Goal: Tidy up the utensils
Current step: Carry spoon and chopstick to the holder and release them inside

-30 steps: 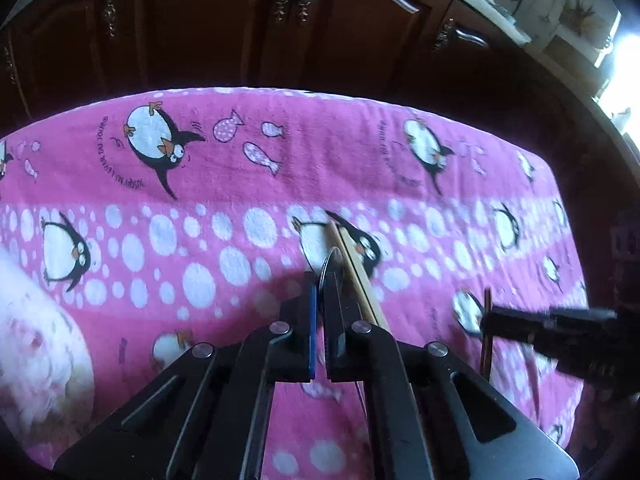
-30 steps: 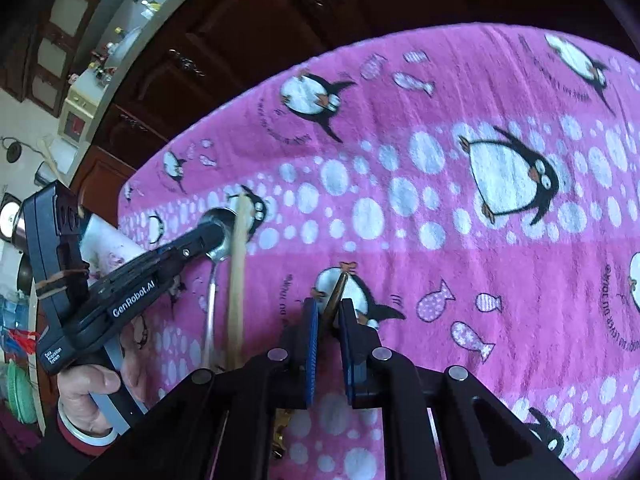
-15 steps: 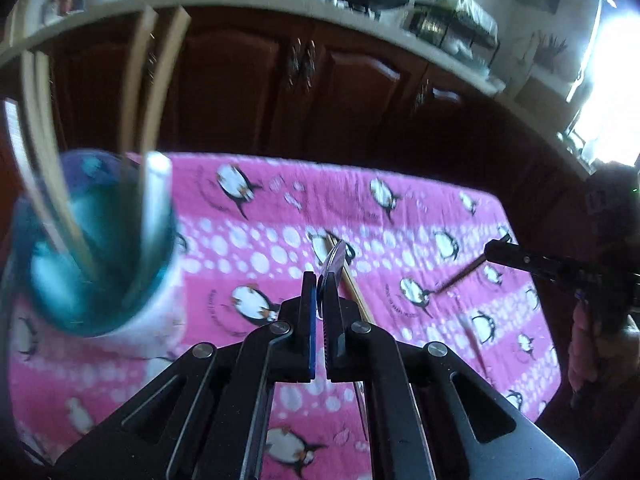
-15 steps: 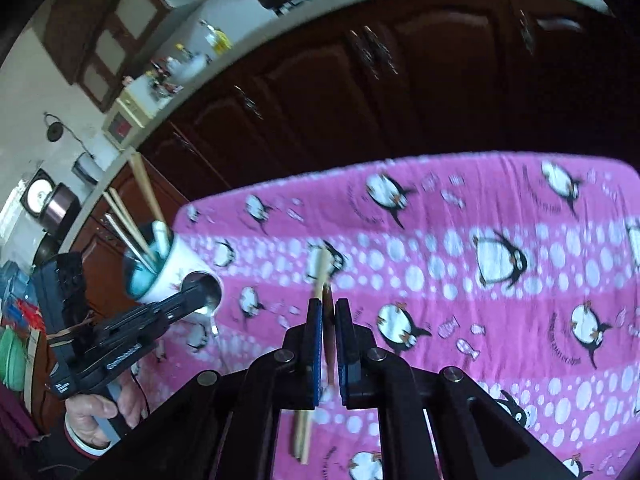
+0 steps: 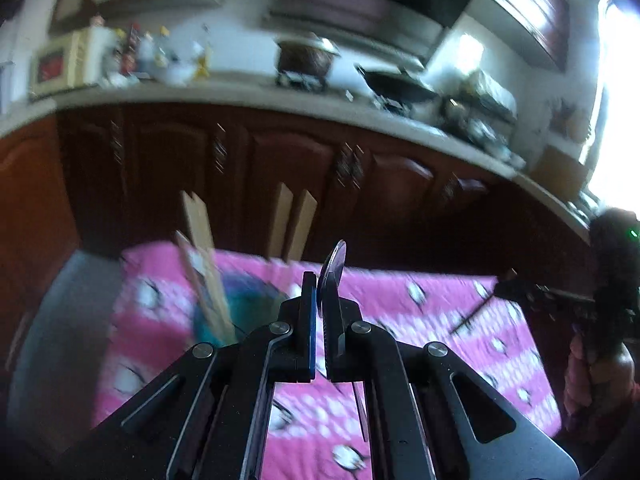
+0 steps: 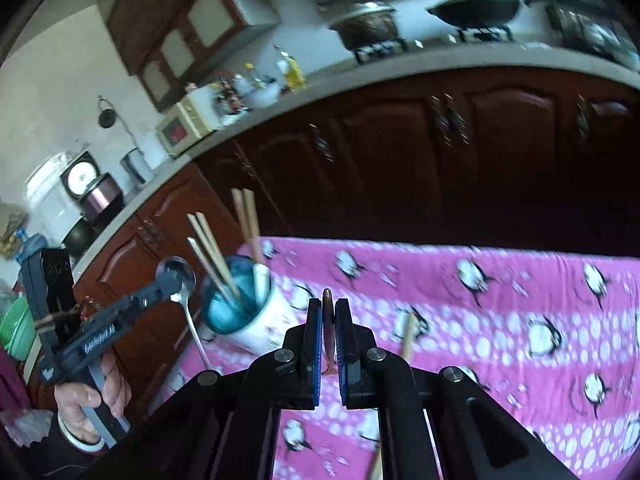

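Landmark: the blue-lined cup (image 6: 244, 312) standing on the pink penguin cloth (image 6: 500, 320), chopsticks (image 6: 214, 256) sticking up out of it.

Left gripper (image 6: 176, 276) is clamped on a metal spoon (image 6: 182, 280), held in the air just beside the cup on its counter side, bowl up, handle hanging below the jaws. In its own view the spoon bowl (image 5: 334, 262) pokes out between the nearly closed fingers (image 5: 308, 320); heavy motion blur there.

Right gripper (image 6: 328, 320) is closed on a thin dark brown utensil (image 6: 328, 312), type unclear, lifted above the cloth on the cup's window side.

One wooden chopstick (image 6: 408, 336) lies on the cloth near the cup.
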Motion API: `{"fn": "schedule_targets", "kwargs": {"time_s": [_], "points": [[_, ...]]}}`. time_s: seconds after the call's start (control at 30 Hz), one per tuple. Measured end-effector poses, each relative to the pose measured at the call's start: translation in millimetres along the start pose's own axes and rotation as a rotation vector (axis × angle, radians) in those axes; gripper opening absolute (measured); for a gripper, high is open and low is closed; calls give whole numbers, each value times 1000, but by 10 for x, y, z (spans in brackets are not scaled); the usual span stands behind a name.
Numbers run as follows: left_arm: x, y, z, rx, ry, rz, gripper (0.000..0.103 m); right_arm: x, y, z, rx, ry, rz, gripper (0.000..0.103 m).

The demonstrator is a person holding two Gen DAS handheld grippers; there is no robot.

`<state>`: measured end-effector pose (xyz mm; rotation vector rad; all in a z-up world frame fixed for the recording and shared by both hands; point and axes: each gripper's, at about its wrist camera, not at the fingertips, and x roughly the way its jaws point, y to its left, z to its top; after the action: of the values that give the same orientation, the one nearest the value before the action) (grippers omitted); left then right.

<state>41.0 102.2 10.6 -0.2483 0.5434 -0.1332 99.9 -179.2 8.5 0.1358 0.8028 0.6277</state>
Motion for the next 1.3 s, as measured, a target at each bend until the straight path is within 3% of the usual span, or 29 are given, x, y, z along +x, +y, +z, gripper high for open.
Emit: {"fn": "schedule_targets", "kwargs": {"time_s": [0.2,0.5,0.93,1.17,1.3], "points": [[-87,256,253,23,-104,136,1,102,435,263,-73,-25,63,6],[234,437,124,94,-146,283,1,587,817,394,-118,24,106,6],[681,594,-291,115,-71,349,1,1537,743,179,-67,208,130,6],[780,618,-495,93,-15,340,1,1847,597,-15,-15,284,124,6],[786,631,-536,67,6,327,1,1833,498,-44,16,277,104,7]]}}
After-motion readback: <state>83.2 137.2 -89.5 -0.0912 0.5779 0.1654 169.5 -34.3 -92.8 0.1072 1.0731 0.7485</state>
